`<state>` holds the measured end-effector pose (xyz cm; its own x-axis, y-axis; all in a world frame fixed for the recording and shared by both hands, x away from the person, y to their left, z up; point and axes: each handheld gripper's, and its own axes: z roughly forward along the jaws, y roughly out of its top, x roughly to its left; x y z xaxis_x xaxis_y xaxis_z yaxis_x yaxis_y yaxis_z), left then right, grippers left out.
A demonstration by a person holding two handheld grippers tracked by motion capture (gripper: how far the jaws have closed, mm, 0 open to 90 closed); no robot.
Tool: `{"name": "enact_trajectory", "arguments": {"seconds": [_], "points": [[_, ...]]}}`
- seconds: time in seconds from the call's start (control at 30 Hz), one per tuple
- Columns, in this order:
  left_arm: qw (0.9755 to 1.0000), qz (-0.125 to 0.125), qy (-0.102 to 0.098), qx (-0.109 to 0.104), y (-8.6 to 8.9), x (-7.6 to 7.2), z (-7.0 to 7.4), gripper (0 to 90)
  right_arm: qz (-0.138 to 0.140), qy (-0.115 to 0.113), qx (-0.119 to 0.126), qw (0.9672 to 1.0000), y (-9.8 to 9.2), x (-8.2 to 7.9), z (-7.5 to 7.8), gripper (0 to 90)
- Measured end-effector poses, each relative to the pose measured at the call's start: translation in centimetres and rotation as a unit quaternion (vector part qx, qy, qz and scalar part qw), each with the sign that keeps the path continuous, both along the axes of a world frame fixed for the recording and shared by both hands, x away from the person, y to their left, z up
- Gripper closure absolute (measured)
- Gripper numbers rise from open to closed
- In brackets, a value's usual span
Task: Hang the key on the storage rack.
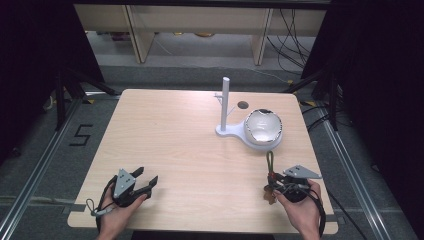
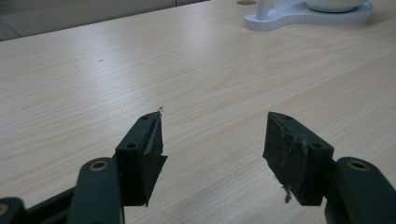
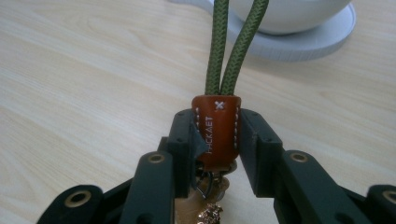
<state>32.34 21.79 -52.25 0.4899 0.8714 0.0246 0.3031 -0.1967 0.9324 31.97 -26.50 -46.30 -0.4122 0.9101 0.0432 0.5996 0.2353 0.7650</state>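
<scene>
right gripper (image 3: 217, 135): clamped on a brown stitched leather key-fob tab (image 3: 217, 130), jaws pressing its two sides; in the high view the right gripper (image 1: 274, 184) sits near the table's front right corner, held in the person's right hand (image 1: 300, 207).
leather tab: caught between the right jaws, standing upright in the right gripper view, pale lettering running down its face and a small cross mark at its top.
olive green braided cord loop (image 3: 233, 42): rises out of the tab's top as two strands side by side; in the high view the cord (image 1: 270, 162) points from the gripper toward the white stand.
metal bits under the tab: a dark ring and something gold-coloured hang low between the jaws, too blurred to tell more.
left gripper (image 2: 212, 140): jaws spread wide with nothing between them, bare wood below; in the high view it (image 1: 145, 181) rests near the front left corner in the person's left hand (image 1: 117, 212).
white plastic stand with an upright post (image 1: 225, 102): on the far right part of the table, its flat base carrying a white round bowl (image 1: 262, 126).
light wooden table (image 1: 175, 140): both grippers well apart, at opposite front corners.
</scene>
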Motion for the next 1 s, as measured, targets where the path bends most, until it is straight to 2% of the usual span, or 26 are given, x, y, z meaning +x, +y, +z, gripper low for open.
{"name": "enact_trajectory", "arguments": {"seconds": [0.1,0.17,0.2,0.23,0.27,0.3,0.33,0.43,0.5,0.53,0.57,0.6,0.7,0.73,0.8,0.83,0.87,0.9,0.93,0.97,1.0], "points": [[1.0000,0.000,0.000,0.000,0.0,0.0,0.0,36.8,0.003,-0.027,0.016,0.9995,-0.1,-0.2,-0.3,68.1],[1.0000,0.000,0.000,0.000,0.0,0.0,0.0,36.8,0.001,-0.039,0.018,0.9991,-0.1,-0.5,-0.3,68.1],[1.0000,0.000,0.000,0.000,0.0,0.0,0.0,36.9,-0.011,-0.040,0.036,0.9985,0.2,-0.8,-0.4,68.1],[1.0000,0.001,0.000,0.000,0.0,0.0,0.0,36.8,0.002,-0.053,0.025,0.9983,-0.1,-0.6,-0.4,68.1],[1.0000,0.001,0.000,0.000,0.0,0.0,0.0,36.8,0.002,-0.066,0.032,0.9973,-0.1,-0.7,-0.5,68.1],[1.0000,0.001,-0.001,0.000,0.0,0.0,0.0,36.8,0.002,-0.065,0.037,0.9972,-0.1,-0.9,-0.4,68.1],[1.0000,0.001,0.000,0.000,0.0,0.0,0.0,36.8,0.002,-0.081,0.037,0.9960,-0.2,-0.9,-0.4,68.1],[1.0000,0.001,-0.001,0.000,0.0,0.0,0.0,36.9,0.005,-0.103,0.047,0.9936,-0.2,-1.0,-0.5,68.1],[1.0000,0.002,-0.001,0.000,0.0,0.0,0.0,36.9,-0.007,-0.113,0.058,0.9919,0.0,-1.3,-0.4,68.1],[1.0000,0.002,-0.001,-0.001,0.0,0.0,0.0,36.9,0.005,-0.123,0.057,0.9908,-0.2,-1.2,-0.3,68.1],[1.0000,0.003,-0.001,-0.001,0.0,0.0,0.0,36.9,-0.001,-0.115,0.061,0.9914,-0.2,-1.4,-0.2,68.1],[1.0000,0.003,0.000,-0.002,0.0,0.0,0.0,36.9,0.010,-0.133,0.050,0.9898,-0.4,-1.2,-0.2,68.1],[1.0000,0.005,0.000,-0.003,0.0,0.0,0.0,36.9,0.004,-0.145,0.066,0.9873,-0.2,-1.4,-0.2,68.1],[1.0000,0.006,-0.001,-0.002,0.0,0.0,0.0,37.0,0.015,-0.150,0.073,0.9859,-0.3,-1.3,-0.2,68.1],[1.0000,0.006,-0.001,0.001,0.0,0.0,0.0,37.0,0.001,-0.152,0.078,0.9853,0.0,-1.5,-0.1,68.1],[1.0000,0.005,-0.004,0.000,0.0,0.0,0.0,37.1,0.002,-0.160,0.078,0.9840,0.0,-1.5,-0.1,68.1],[1.0000,0.006,-0.003,0.002,-0.1,-0.1,0.0,37.1,0.012,-0.178,0.074,0.9811,-0.1,-1.2,-0.1,68.1],[1.0000,0.005,-0.005,0.004,-0.1,-0.1,0.0,37.0,0.012,-0.180,0.073,0.9810,0.0,-1.2,-0.1,68.1],[1.0000,0.004,-0.007,0.003,-0.1,-0.1,0.0,37.1,0.010,-0.172,0.068,0.9827,-0.1,-1.3,0.1,68.1],[1.0000,0.004,-0.007,0.003,-0.1,-0.1,0.0,37.0,0.013,-0.179,0.073,0.9810,0.0,-1.2,0.1,68.1],[1.0000,0.005,-0.007,0.003,-0.1,-0.1,0.0,37.0,0.014,-0.177,0.075,0.9812,0.0,-1.1,0.1,68.1]]}}
